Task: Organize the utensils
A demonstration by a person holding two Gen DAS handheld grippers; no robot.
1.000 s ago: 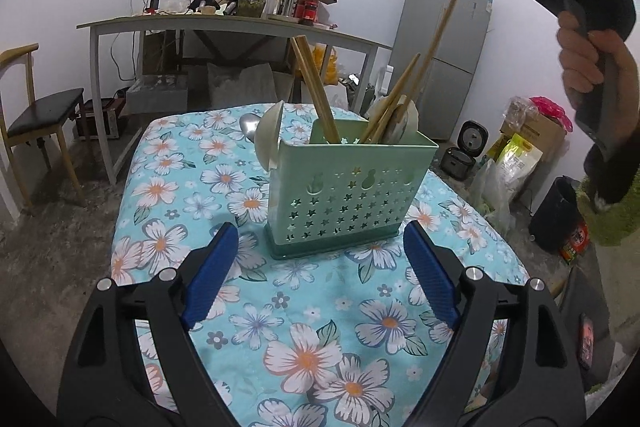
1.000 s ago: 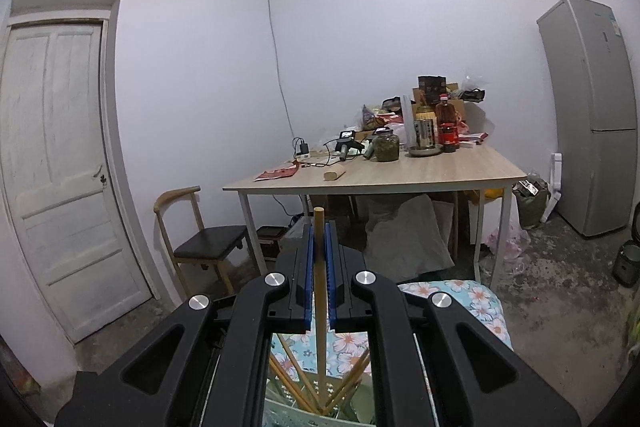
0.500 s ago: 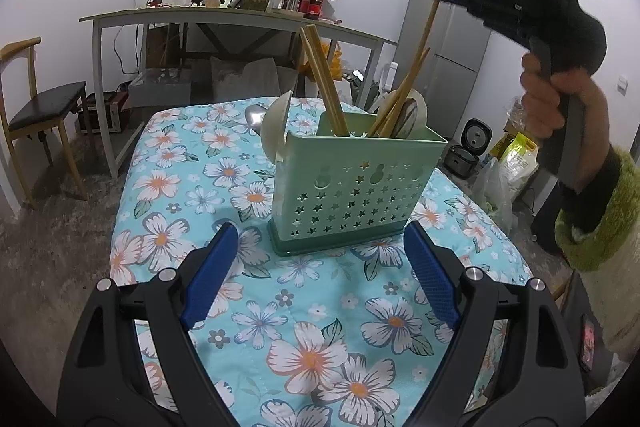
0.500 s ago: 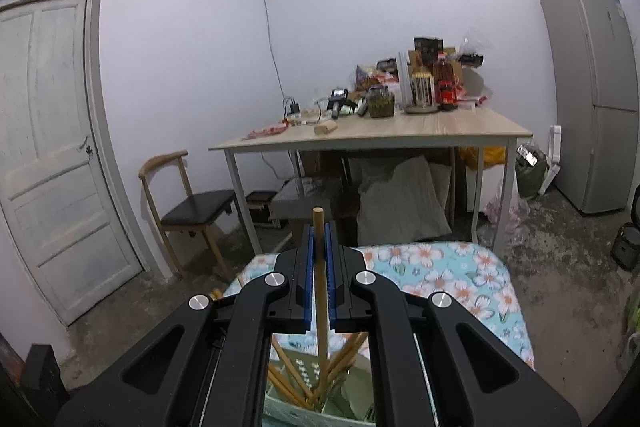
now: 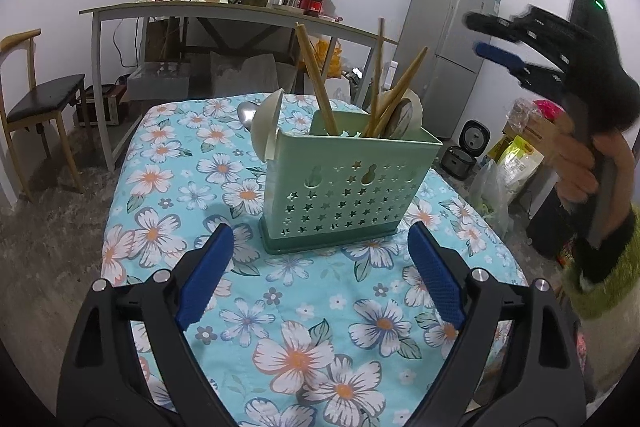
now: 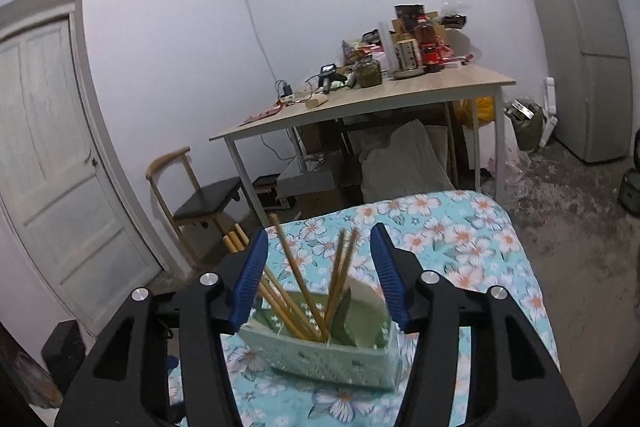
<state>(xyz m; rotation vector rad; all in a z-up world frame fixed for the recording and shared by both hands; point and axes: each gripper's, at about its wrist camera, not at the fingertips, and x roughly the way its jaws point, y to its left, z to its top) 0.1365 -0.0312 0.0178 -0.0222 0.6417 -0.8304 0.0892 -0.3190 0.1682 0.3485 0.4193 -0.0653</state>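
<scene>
A mint green utensil holder [image 5: 344,183] with star holes stands on the floral tablecloth [image 5: 280,307]. Several wooden chopsticks [image 5: 378,87] and pale spoons [image 5: 266,123] stand in it. It also shows in the right wrist view [image 6: 320,351] with the chopsticks [image 6: 300,283] leaning apart. My left gripper [image 5: 320,271] is open and empty, low over the table in front of the holder. My right gripper [image 6: 320,275] is open and empty above the holder; in the left wrist view it [image 5: 504,47] is raised to the holder's right.
A metal spoon [image 5: 246,113] lies on the cloth behind the holder. Beyond the table are a cluttered wooden desk [image 5: 240,13], a chair [image 5: 36,99], a grey fridge [image 5: 452,47], a white door [image 6: 48,167], and bags [image 5: 516,155] on the floor.
My right gripper opened and let go of the chopstick, which now stands in the holder. The right gripper moved back and to the right. The left gripper stayed put.
</scene>
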